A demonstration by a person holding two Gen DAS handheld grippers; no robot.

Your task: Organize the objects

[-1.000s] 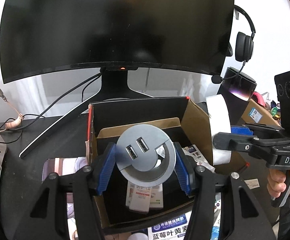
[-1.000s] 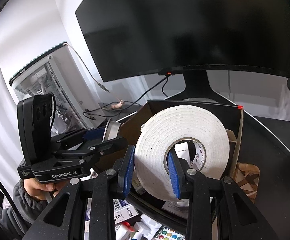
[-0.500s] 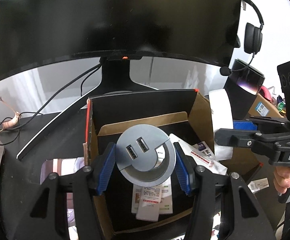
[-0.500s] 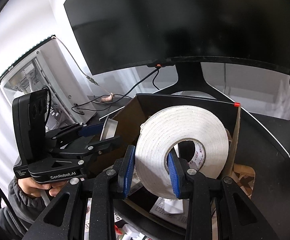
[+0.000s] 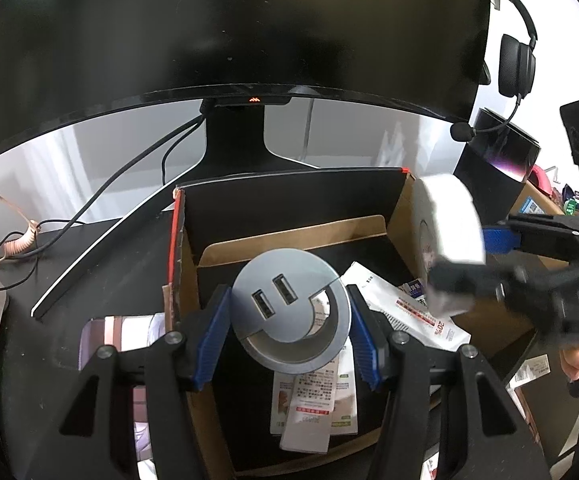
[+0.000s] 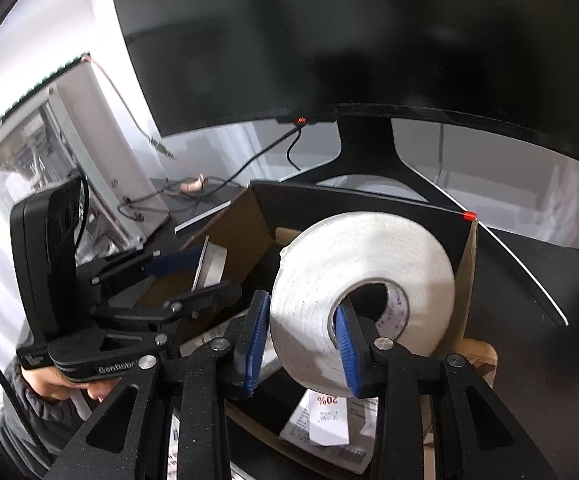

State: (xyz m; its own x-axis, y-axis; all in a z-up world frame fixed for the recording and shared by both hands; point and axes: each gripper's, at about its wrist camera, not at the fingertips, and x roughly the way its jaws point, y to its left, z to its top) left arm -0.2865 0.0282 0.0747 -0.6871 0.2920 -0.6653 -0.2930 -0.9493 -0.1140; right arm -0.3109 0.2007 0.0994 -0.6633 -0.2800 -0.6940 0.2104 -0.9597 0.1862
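While your left gripper (image 5: 289, 328) clamps the round grey metal USB hub (image 5: 291, 314) above the open brown cardboard box (image 5: 399, 216) on the black bench (image 5: 89, 256), your right gripper (image 6: 301, 340) has just been opening; its blue fingers (image 6: 345, 342) straddle the wall of the white foam tape roll (image 6: 363, 268), left pad apart from it. Box contents: printed white packets (image 5: 405, 308) and small cartons (image 5: 313, 404).
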